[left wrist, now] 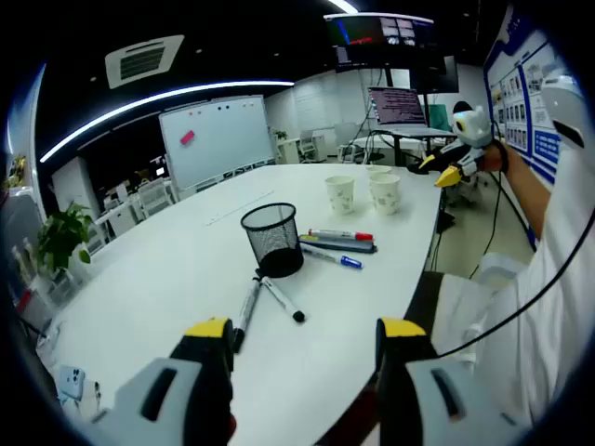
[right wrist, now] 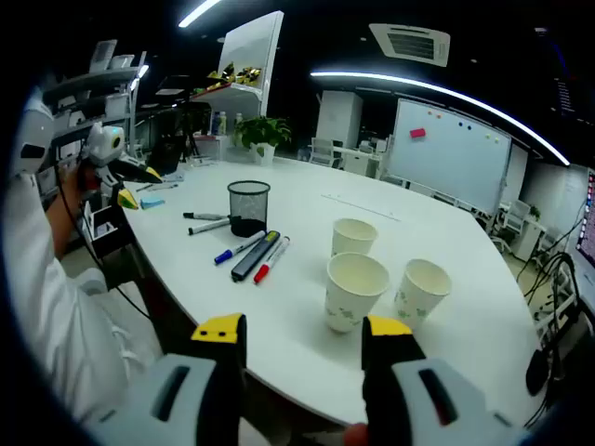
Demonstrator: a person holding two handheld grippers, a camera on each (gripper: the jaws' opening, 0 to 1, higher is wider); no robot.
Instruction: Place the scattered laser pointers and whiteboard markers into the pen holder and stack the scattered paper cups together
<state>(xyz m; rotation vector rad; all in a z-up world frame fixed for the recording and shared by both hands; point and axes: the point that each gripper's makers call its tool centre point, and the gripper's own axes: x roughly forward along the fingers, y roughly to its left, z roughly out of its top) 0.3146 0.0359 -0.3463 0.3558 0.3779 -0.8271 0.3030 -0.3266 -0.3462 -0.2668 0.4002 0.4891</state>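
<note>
On the white tabletop (left wrist: 167, 279), left gripper view:
- Holder (left wrist: 272, 240), black mesh, upright, near the middle of the tabletop.
- Two black markers (left wrist: 263, 302) lying just this side of the holder, their far ends meeting at its base, splayed apart toward the camera.
- Red-capped marker (left wrist: 340, 235), dark pointer (left wrist: 339, 245) and blue-capped marker (left wrist: 332, 257), lying side by side just to the right of the holder.
- Three cups: one (left wrist: 340, 194) and a second (left wrist: 385, 193) upright, near each other beyond the pens; a third (left wrist: 378, 171) partly hidden behind them.
- Left gripper (left wrist: 307, 342): yellow-tipped jaws spread, nothing between them, held over the near edge.
- Right gripper (left wrist: 456, 149): seen at upper right off the far edge, held by a person in white; jaw state not clear from here.

Right gripper view, same tabletop (right wrist: 307, 209):
- Right gripper (right wrist: 302, 336): jaws spread, nothing held, near the tabletop edge.
- Cups: nearest (right wrist: 353, 292) just beyond the jaws, another (right wrist: 420, 291) to its right, a third (right wrist: 353, 238) behind; all upright and apart.
- Blue-capped marker (right wrist: 238, 249), pointer (right wrist: 256, 255), red-capped marker (right wrist: 271, 259) lying parallel between cups and holder (right wrist: 248, 207).
- Black markers (right wrist: 210, 221) left of the holder.
- Left gripper (right wrist: 116, 158) at far left, off the tabletop.
- Whiteboard (right wrist: 451, 153) and potted plant (right wrist: 260, 135) in the background.
</note>
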